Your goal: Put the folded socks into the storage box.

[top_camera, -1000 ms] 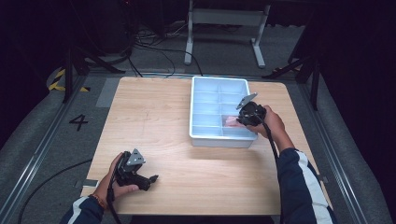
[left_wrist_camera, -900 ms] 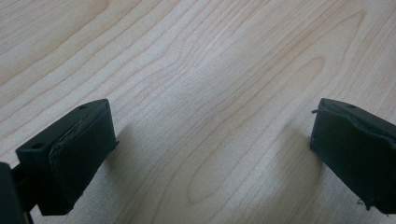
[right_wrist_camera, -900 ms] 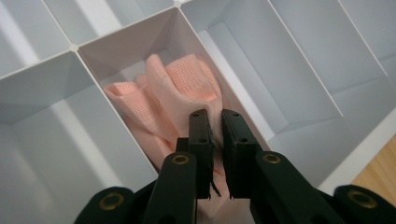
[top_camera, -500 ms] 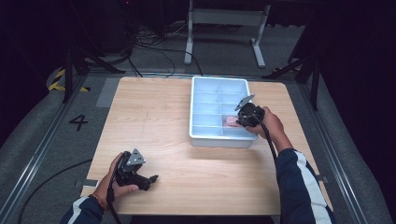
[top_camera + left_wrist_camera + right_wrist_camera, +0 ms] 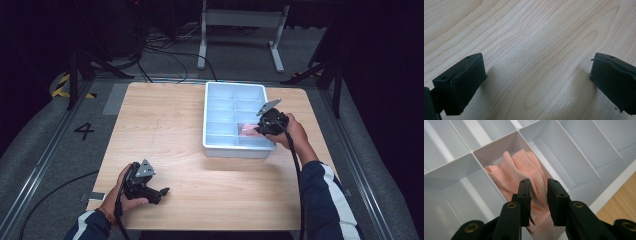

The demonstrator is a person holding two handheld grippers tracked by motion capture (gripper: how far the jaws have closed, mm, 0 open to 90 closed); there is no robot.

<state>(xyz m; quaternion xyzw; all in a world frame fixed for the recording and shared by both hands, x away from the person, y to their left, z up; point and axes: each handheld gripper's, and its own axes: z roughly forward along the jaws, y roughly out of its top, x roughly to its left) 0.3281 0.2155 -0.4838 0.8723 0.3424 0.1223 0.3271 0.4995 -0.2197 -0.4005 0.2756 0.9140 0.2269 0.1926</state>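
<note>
A pale blue divided tray [image 5: 220,145] stands at the right of the wooden table [image 5: 165,130]. A pink cloth [image 5: 247,130] lies bunched in one of its near right compartments [image 5: 499,150]. My right gripper [image 5: 256,131] reaches into that compartment from the right. In the right gripper view its jaws [image 5: 539,183] stand narrowly apart with a fold of the pink cloth [image 5: 524,167] pinched between them. My left gripper [image 5: 161,192] rests near the table's front left edge. Its jaws are wide open [image 5: 537,75] over bare wood, with nothing between them.
The tray's other compartments [image 5: 579,147] look empty. A cable [image 5: 296,165] trails from the right gripper along the forearm. Beyond the table are a metal stand [image 5: 240,20], floor cables and a floor marking "4" [image 5: 84,131].
The right gripper has shifted only slightly at the tray's right compartment. The left gripper has stayed where it was.
</note>
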